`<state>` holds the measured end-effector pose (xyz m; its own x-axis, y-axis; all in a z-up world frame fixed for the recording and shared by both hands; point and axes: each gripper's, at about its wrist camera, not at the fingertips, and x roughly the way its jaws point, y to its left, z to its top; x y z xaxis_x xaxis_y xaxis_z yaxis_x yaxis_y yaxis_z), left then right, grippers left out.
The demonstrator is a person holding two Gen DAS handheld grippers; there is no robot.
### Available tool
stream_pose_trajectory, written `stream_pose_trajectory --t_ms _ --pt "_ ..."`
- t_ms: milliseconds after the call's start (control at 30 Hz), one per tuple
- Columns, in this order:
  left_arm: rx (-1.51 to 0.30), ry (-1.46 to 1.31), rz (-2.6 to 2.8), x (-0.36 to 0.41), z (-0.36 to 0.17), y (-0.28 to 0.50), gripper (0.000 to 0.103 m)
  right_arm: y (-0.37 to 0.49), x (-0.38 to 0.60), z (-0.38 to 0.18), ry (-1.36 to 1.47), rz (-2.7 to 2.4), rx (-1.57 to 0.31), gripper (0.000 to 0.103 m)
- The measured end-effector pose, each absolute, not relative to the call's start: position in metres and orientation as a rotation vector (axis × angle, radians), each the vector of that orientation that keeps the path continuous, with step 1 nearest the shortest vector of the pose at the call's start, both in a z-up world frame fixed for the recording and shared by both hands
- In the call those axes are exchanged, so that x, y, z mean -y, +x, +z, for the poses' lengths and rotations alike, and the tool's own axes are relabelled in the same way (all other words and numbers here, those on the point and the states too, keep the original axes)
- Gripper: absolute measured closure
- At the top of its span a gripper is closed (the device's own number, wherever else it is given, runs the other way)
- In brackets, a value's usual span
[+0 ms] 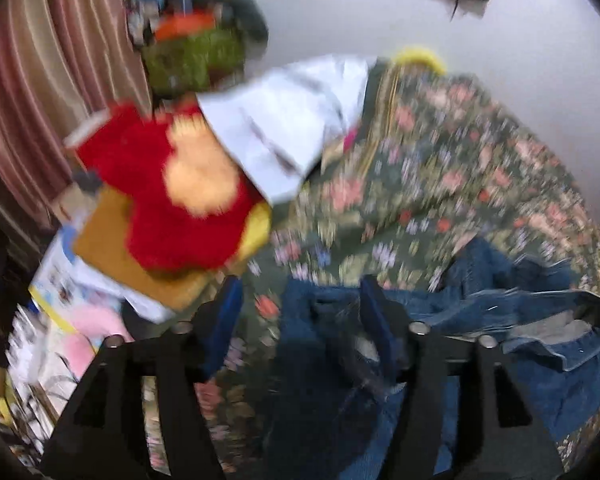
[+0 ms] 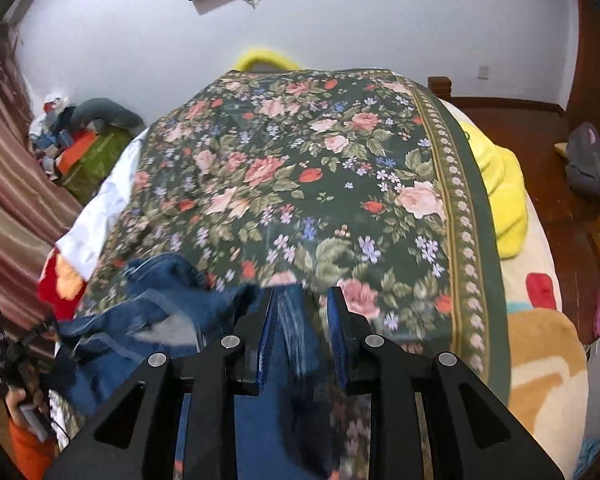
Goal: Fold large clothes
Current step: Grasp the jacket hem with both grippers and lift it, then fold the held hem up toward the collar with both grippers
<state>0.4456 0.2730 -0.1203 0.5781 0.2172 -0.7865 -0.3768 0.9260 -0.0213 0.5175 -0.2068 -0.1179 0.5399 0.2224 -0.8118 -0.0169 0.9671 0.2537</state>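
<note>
A blue denim garment (image 1: 540, 320) lies crumpled on the floral bedspread (image 1: 440, 168), with its grey inner lining showing. My left gripper (image 1: 299, 308) hovers over its left end with the jaws wide apart. One finger is above the bedspread and the other above the denim, and neither presses on the cloth. In the right wrist view the denim garment (image 2: 160, 312) stretches from the lower left into my right gripper (image 2: 305, 320), which is shut on a fold of it. The left wrist view is blurred.
A red plush toy (image 1: 160, 200) and a white cloth (image 1: 284, 128) lie at the bed's left side, near a striped curtain (image 1: 40, 80). A yellow blanket (image 2: 504, 200) lies along the right edge of the bedspread (image 2: 300, 168). A person's hand (image 2: 20, 400) shows at lower left.
</note>
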Motion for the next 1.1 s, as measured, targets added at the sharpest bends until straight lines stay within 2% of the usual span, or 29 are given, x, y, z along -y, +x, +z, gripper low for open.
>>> stream_pose_trajectory --t_ms 33,133,267,500,700,833,1000,1100 --pt "-0.866 -0.193 0.353 -0.273 -0.11 0.441 0.029 0.51 0.204 -0.114 0.215 0.16 -0.989 0.082" --pt "-0.816 -0.183 0.316 -0.266 -0.084 0.423 0.026 0.491 0.188 -0.108 0.181 0.208 -0.988 0.082" --pt "-0.862 -0.146 0.217 -0.247 -0.083 0.409 0.026 0.47 0.153 -0.112 0.102 0.28 -1.005 0.082" --pt "-0.988 0.07 0.098 -0.191 -0.143 0.404 0.026 0.447 0.085 -0.147 -0.084 0.397 -1.052 0.082" --pt "-1.091 0.155 0.038 -0.165 -0.199 0.424 0.026 0.466 0.053 -0.197 -0.221 0.386 -1.134 0.082" --pt "-1.103 0.149 0.1 -0.179 -0.21 0.462 0.026 0.495 0.051 -0.209 -0.164 0.366 -1.145 0.082" --pt "-1.128 -0.015 0.22 -0.234 -0.219 0.512 0.023 0.538 0.057 -0.214 0.012 0.338 -1.137 0.082" --pt "-1.135 -0.118 0.233 -0.251 -0.221 0.522 0.023 0.554 0.055 -0.201 0.056 0.276 -1.041 0.082"
